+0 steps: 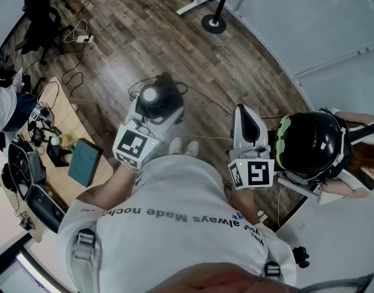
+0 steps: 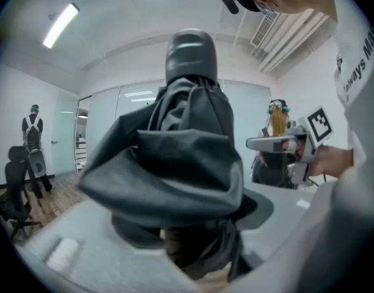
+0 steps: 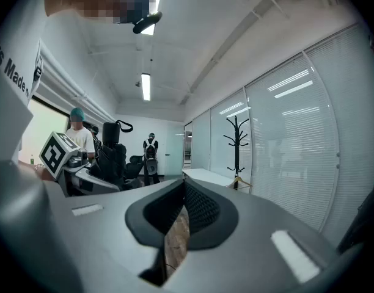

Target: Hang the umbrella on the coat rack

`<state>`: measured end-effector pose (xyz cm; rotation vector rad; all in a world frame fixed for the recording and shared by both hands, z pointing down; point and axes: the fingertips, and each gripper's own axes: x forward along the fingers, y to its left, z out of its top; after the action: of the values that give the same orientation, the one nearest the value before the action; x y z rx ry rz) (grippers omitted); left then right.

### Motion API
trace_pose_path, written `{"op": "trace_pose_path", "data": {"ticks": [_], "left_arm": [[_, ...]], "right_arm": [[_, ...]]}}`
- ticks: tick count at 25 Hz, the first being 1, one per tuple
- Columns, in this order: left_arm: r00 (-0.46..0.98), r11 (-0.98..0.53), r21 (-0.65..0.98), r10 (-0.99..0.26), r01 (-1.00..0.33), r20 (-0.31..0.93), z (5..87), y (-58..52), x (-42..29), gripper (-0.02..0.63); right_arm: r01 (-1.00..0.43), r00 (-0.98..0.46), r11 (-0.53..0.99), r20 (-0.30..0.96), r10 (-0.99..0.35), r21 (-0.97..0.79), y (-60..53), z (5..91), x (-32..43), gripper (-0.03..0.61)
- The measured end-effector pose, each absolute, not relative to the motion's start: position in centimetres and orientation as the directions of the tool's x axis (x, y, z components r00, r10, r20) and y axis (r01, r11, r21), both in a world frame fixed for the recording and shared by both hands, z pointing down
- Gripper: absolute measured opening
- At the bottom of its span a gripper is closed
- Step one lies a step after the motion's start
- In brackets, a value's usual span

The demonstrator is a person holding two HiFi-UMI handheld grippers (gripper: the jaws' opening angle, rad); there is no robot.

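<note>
Left gripper view: my left hand-held gripper [image 2: 193, 243] grasps the folded umbrella [image 2: 175, 163] by its soft, floppy fabric. It's probably light, and the stiff handle seems a safer grip. Right hand-held gripper [image 3: 175, 224] clenched, empty.

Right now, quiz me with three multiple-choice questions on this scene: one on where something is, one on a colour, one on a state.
1. The coat rack stands: A) beside the glass wall B) on a desk C) flat on the floor.
2. The umbrella is: A) red B) black C) yellow.
3. The right tongs are: A) wide open B) gripping the umbrella C) shut, empty.
A: it stands upright against the glass panels. B: its folded fabric is black. C: their pads meet, nothing between.
</note>
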<state>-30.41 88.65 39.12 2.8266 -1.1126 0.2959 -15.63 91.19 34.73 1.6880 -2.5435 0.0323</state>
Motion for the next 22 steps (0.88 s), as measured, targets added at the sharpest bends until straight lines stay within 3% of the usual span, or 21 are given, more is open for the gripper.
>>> {"op": "trace_pose_path", "data": {"ticks": [13,22], "left_arm": [[0.719,-0.734,0.023,-0.658,-0.679,0.225,40.6,83.3,-31.1,0.287],[0.690,-0.707,0.016,-0.685,-0.707,0.235,41.3,69.1,-26.3,0.287]], "right_arm": [[-0.931,-0.365,0.365,0.083,-0.927,-0.013,86.0,36.8,-15.8,0.002],[-0.927,-0.375,0.374,0.068,-0.925,-0.027,72.2,37.2,-10.1,0.002]]}}
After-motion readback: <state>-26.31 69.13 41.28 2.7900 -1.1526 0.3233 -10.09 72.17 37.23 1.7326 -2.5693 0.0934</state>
